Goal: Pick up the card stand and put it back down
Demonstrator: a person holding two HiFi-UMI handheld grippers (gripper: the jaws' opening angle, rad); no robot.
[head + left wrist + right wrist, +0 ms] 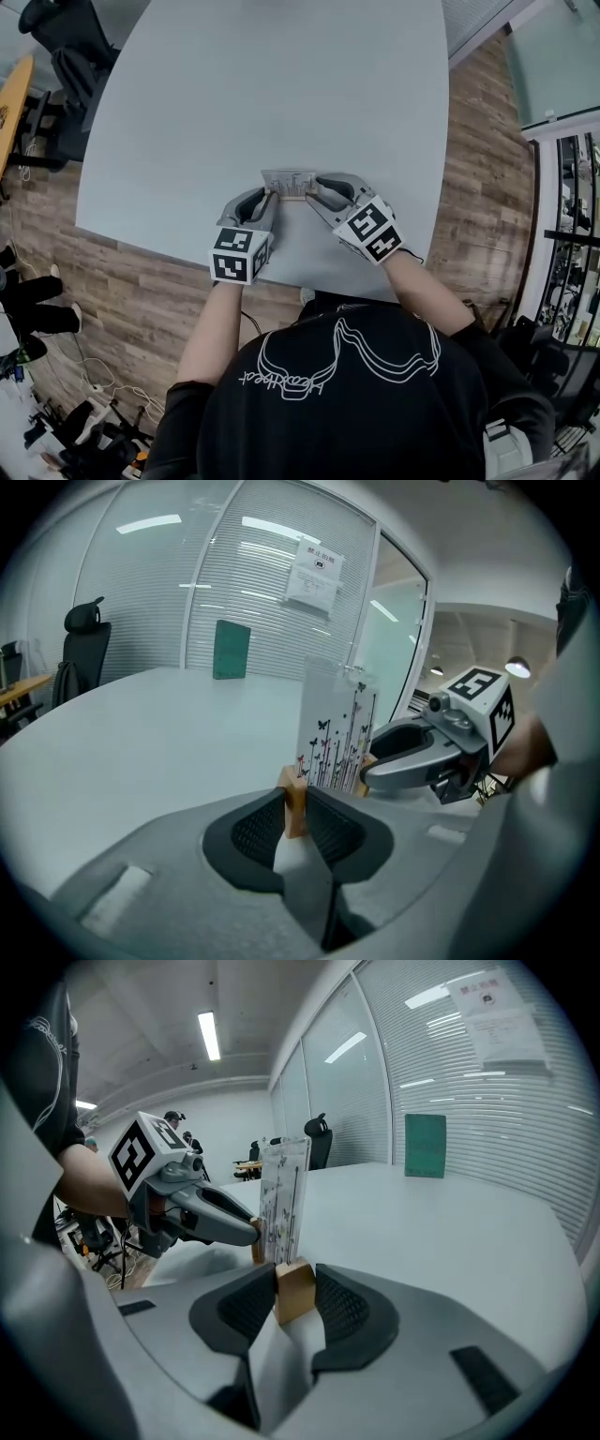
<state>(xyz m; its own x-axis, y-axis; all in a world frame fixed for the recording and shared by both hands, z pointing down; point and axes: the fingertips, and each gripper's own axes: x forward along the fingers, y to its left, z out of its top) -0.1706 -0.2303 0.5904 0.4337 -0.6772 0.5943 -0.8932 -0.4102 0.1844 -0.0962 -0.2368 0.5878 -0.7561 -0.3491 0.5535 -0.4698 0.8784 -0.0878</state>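
Observation:
The card stand (289,180) is a clear upright panel printed with butterflies and stems (333,733), set in a low wooden base (294,1290). It stands near the front edge of the pale grey table (262,84). My left gripper (270,195) is shut on the left end of the wooden base (295,803), with both pads pressed against it. My right gripper (314,192) is shut on the base's right end, its pads tight on the wood. Each gripper shows in the other's view, at opposite ends of the stand. Whether the base rests on the table or hangs just above it, I cannot tell.
A black office chair (66,47) stands beyond the table's far left corner. A green board (232,649) leans against the glass wall with blinds at the table's far side. Wooden floor surrounds the table, and a person's legs (28,300) show at the left.

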